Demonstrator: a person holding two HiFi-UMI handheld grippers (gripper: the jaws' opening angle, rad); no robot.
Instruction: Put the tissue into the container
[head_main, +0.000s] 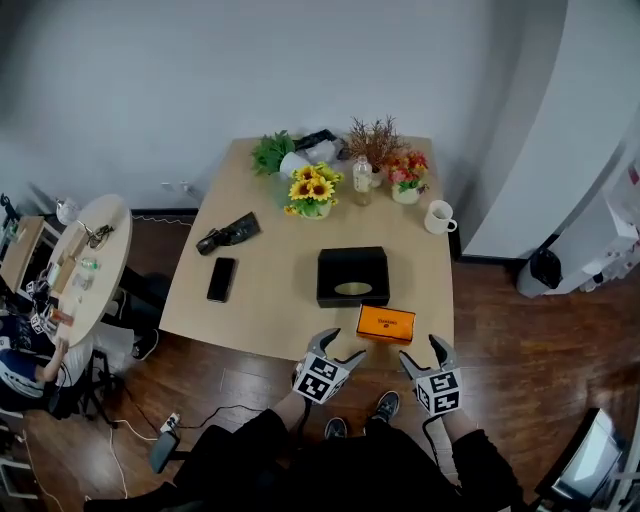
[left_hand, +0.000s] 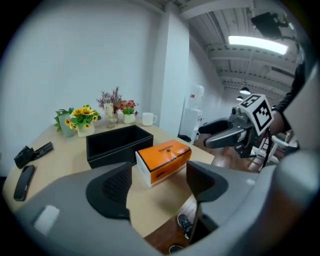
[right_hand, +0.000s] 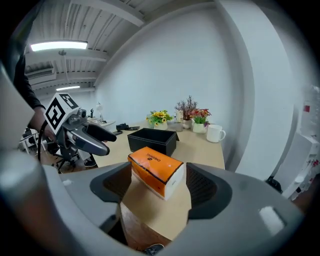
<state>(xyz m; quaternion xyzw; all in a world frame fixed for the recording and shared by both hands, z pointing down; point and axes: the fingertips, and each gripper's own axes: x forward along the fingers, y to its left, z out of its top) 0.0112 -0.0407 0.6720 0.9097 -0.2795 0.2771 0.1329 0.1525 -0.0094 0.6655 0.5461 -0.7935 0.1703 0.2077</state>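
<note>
At the table (head_main: 270, 295) edge nearest the person, the left gripper (head_main: 338, 347) and right gripper (head_main: 420, 350) are hovering with jaws spread wide, both gripping nothing. Just beyond them, the orange tissue pack (head_main: 386, 323) is lying flat on the tabletop, untouched. Behind it, slightly apart, the black container (head_main: 324, 276) is sitting open-topped. Farther back, sunflowers (head_main: 312, 188) and a white mug (head_main: 438, 216) are standing.

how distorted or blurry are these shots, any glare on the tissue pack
Head view: fairly sharp, corners darkened, no glare on the orange tissue pack. Left gripper view: strong fisheye bend, black rim, ceiling light blown out, nearest foreground soft. Right gripper view: same bend, pack crisp, foreground blurred.
</note>
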